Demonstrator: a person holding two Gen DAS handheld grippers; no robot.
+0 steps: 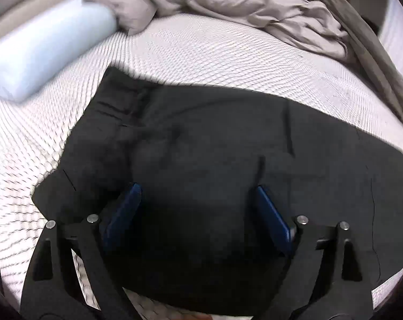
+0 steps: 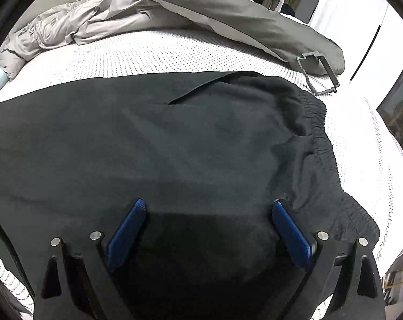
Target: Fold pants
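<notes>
Your left gripper [image 1: 196, 200] and right gripper [image 2: 209, 216] both hang spread, pinching nothing, over the black pants [image 2: 174, 144], which lie sideways on the bed [image 2: 174, 53]. The waistband [image 2: 316, 122] sits right of frame, nearer your right.
</notes>
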